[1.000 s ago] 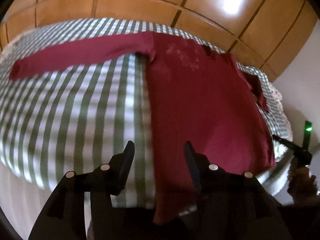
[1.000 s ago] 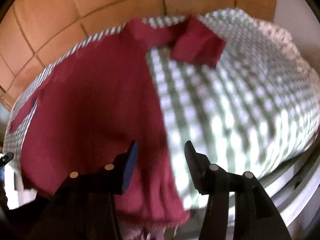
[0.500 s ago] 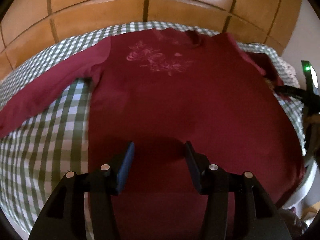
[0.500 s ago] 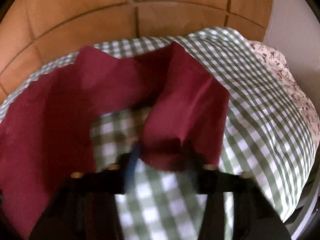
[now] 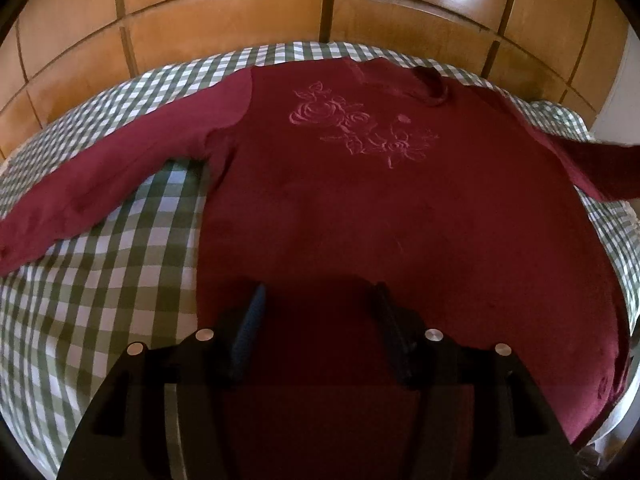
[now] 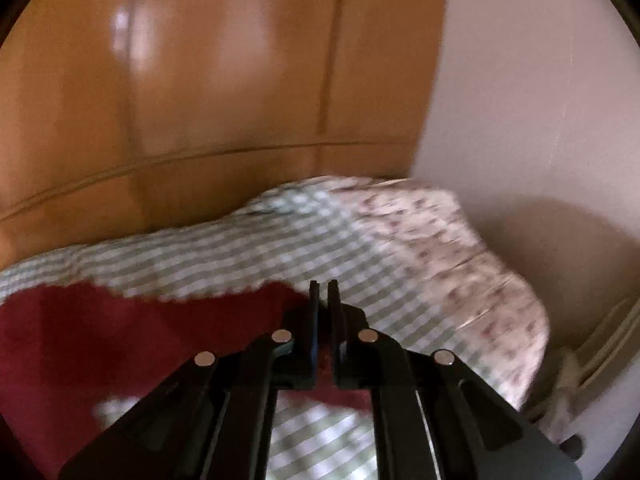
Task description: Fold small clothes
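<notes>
A dark red long-sleeved shirt (image 5: 380,208) with a pale rose pattern (image 5: 352,124) lies face up on the green-checked bed cover (image 5: 100,300). Its left sleeve (image 5: 120,176) is stretched out flat to the left. My left gripper (image 5: 318,292) hovers over the shirt's lower body; its jaws are opening and no cloth sits between them. My right gripper (image 6: 323,286) is shut on the other sleeve (image 6: 224,320), and red cloth shows in its narrow gap. In the left wrist view that sleeve (image 5: 600,168) hangs lifted above the bed at the right.
Wooden wardrobe panels (image 5: 280,12) stand behind the bed. A floral-print sheet (image 6: 460,264) covers the bed's far right end, against a white wall (image 6: 540,120). The bed's edge runs along the lower right in the left wrist view.
My right gripper went from open over the shirt's side to shut on the right sleeve and lifted it. My left gripper shifted from the shirt's left edge to over its body.
</notes>
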A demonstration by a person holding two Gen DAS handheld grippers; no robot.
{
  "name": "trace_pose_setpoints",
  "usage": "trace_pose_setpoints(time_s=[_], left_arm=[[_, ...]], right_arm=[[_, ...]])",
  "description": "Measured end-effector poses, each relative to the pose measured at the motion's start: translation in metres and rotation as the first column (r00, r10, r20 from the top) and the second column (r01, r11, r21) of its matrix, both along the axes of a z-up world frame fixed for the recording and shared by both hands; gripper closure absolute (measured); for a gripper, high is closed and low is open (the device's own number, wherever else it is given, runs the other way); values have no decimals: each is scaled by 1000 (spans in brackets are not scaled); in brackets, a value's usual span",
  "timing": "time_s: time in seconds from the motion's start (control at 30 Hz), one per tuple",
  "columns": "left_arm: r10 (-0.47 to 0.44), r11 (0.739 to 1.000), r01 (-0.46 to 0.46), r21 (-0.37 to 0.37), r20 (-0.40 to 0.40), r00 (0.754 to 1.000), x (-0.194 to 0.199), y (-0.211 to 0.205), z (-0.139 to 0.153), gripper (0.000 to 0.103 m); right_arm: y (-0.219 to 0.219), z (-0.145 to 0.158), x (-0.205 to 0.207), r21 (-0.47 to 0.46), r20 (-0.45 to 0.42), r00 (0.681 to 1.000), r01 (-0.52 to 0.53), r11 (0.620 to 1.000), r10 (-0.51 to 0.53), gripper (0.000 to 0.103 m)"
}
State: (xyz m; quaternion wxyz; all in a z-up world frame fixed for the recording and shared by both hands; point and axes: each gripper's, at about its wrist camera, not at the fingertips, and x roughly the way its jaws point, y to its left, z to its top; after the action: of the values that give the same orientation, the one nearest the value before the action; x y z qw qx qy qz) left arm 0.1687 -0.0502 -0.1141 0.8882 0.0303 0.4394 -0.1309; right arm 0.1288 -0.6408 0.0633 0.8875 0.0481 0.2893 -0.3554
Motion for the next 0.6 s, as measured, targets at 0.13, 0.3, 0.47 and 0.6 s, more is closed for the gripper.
trace_pose_setpoints(time_s=[0.13, 0.3, 0.47, 0.6], left_arm=[[8, 1000, -8, 7, -7, 1000, 2, -1, -1, 47], [20, 1000, -19, 22, -20, 1000, 4, -4, 1, 47], [32, 999, -31, 22, -16, 999, 3, -4, 0, 44], [34, 999, -34, 12, -13, 999, 0, -3, -1, 40]], right_arm=[[-46, -25, 18, 23, -74, 992, 106, 994, -104, 103], [-50, -54, 2, 259, -3, 997, 78, 963, -80, 102], [-9, -81, -21, 545, 145, 988, -126, 829, 54, 52], [-2, -115, -24, 703, 181, 983, -138, 698, 11, 52]])
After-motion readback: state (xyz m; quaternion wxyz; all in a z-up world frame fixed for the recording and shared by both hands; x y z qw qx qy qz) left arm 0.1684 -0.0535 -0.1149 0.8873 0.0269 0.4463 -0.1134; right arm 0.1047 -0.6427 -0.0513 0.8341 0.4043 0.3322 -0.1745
